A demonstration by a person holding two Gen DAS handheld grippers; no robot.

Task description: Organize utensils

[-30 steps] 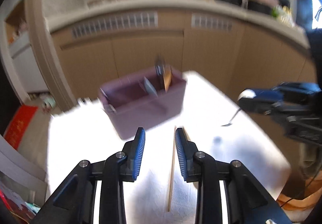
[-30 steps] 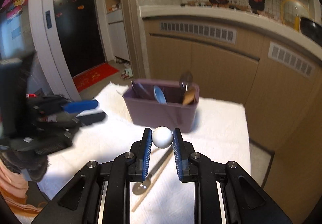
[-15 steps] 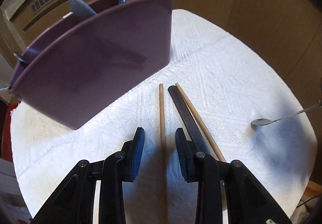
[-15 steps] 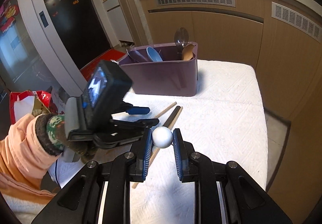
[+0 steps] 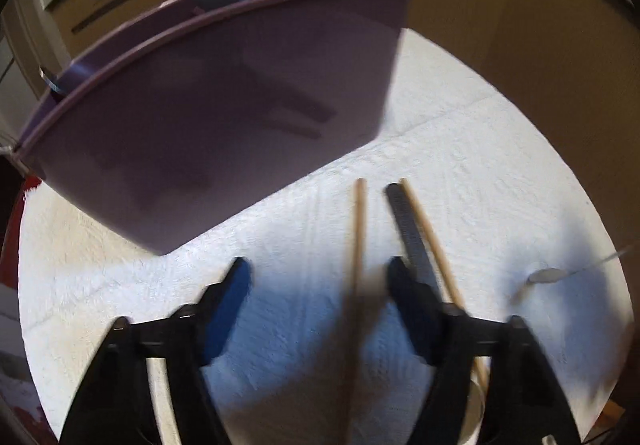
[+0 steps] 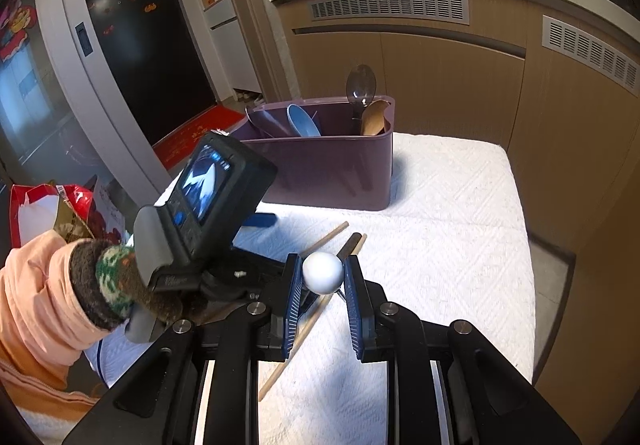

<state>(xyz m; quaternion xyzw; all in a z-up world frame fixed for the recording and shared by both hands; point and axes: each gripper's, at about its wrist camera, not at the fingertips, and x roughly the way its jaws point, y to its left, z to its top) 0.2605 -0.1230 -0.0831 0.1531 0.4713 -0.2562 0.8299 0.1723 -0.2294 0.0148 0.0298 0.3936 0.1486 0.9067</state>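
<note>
Between the right tongs (image 6: 322,277), nearest the right wrist cam, a white ball-ended utensil (image 6: 322,272) is sitting clamped by both blue pads, its metal stem & small spoon bowl (image 5: 545,276) hanging down toward the towel-covered worktop (image 6: 448,245). Just beyond & to the left, the left tongs (image 5: 318,281) are tilting down over the worktop w/ jaws opening; a wooden chopstick (image 5: 357,241) is lying between them, nearer the right-hand finger, w/ neither pad pressing on it as far as the blur lets me tell. A dark flat utensil handle (image 5: 408,229) & a 2nd chopstick (image 5: 430,241) are lying side by side, touching, just outside that finger. A person's gloved hand (image 6: 120,285) in a peach sleeve (image 6: 36,305) is gripping the left unit, its cam screen (image 6: 206,181) glowing. Farther back, a purple utensil caddy (image 6: 332,173) is standing upright on the worktop, holding a blue spoon (image 6: 302,121), a clear dark spoon (image 6: 361,83) & a wooden spoon (image 6: 374,119). Behind it, tan cabinet fronts (image 6: 448,85) w/ vent grilles are running under a pale counter edge.
</note>
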